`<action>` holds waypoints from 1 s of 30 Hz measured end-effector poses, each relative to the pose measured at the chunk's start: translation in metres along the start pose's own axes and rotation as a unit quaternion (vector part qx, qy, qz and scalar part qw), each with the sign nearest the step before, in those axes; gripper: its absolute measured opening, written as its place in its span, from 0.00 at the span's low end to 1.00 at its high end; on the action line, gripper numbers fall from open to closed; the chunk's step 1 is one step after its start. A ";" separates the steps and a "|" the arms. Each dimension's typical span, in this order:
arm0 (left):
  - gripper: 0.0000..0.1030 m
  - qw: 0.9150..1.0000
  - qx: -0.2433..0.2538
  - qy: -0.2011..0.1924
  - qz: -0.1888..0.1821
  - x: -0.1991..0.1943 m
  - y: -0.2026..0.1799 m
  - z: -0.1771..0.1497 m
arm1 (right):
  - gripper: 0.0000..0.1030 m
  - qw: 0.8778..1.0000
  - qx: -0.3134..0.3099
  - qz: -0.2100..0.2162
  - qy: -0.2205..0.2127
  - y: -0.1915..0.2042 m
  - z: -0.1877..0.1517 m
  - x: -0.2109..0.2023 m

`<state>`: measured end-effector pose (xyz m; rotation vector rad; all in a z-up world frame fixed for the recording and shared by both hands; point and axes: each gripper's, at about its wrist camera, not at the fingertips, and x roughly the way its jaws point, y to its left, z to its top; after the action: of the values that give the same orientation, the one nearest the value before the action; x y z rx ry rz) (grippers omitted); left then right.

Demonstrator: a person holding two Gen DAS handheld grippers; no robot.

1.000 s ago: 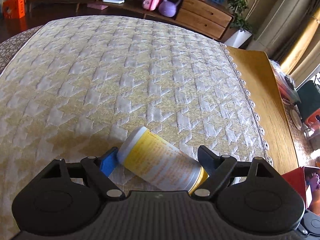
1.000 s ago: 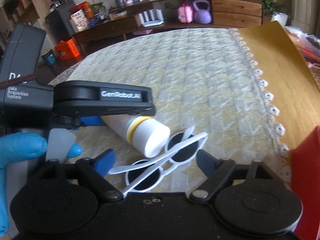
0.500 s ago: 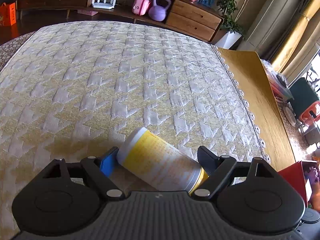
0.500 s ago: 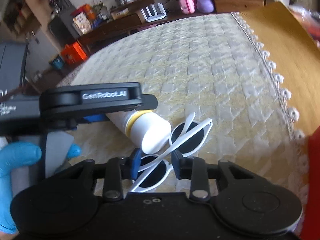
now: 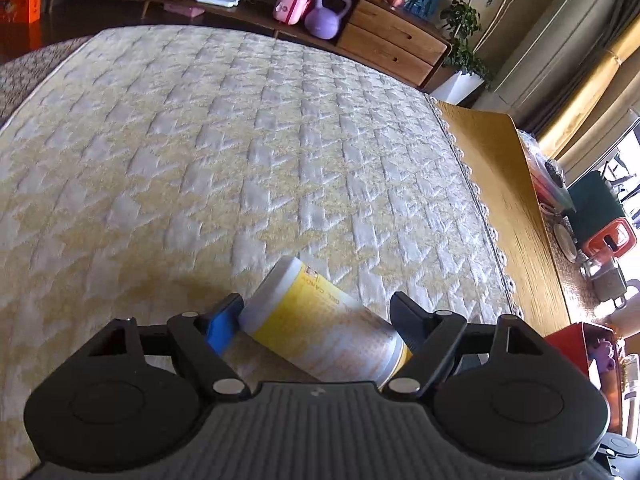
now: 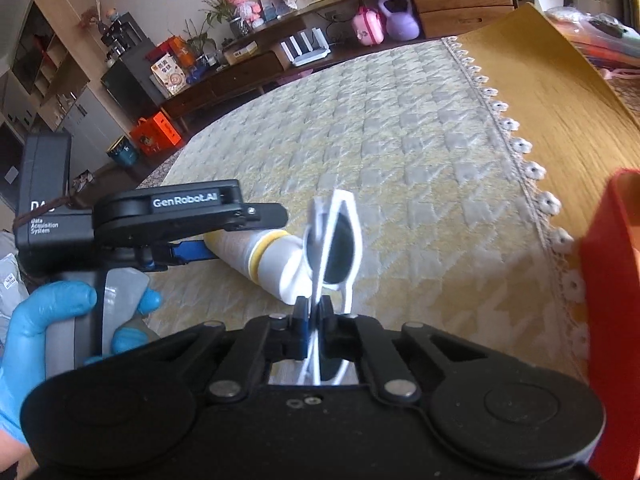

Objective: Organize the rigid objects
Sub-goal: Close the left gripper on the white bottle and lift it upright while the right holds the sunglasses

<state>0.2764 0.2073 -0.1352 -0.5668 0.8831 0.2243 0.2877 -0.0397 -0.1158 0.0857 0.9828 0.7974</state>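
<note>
left gripper (image 5: 316,320) jaws spread wide, right gripper (image 6: 316,314) jaws pinched together, blue-gloved left hand (image 6: 48,332) gripping handle

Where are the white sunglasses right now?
In the right wrist view, the white sunglasses are pinched upright in the right claw, just in front of the yellow bottle lying on the tablecloth.

Bright daylight from the window side right of the left gripper (image 5: 316,312), blowing out that corner; soft shadow on the quilted cloth (image 5: 248,168) just left of and under its fingers. Strong fisheye bending at all edges, dark vignette corners. Right-wrist view softer, with the sunglasses (image 6: 334,248) pinched in the right gripper (image 6: 313,312) motion-blurred.
</note>
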 end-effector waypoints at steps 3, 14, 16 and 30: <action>0.77 1.000 0.013 0.000 -0.004 -0.007 -0.002 -0.007 | 0.03 1.000 0.009 -0.002 0.001 -0.007 -0.008 -0.011; 0.62 0.999 -0.001 0.019 -0.032 -0.038 0.009 -0.037 | 0.03 0.999 0.029 -0.006 -0.014 -0.023 -0.025 -0.045; 0.60 0.999 -0.003 0.018 -0.038 -0.045 0.011 -0.038 | 0.03 0.999 0.030 -0.002 -0.016 -0.023 -0.027 -0.049; 0.67 0.996 -0.062 0.059 -0.011 -0.046 0.024 -0.036 | 0.03 0.999 0.028 0.002 -0.036 -0.024 -0.040 -0.083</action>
<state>0.2142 0.2090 -0.1266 -0.7094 0.9810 0.2289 0.2453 -0.1208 -0.0904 0.1635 0.9371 0.7665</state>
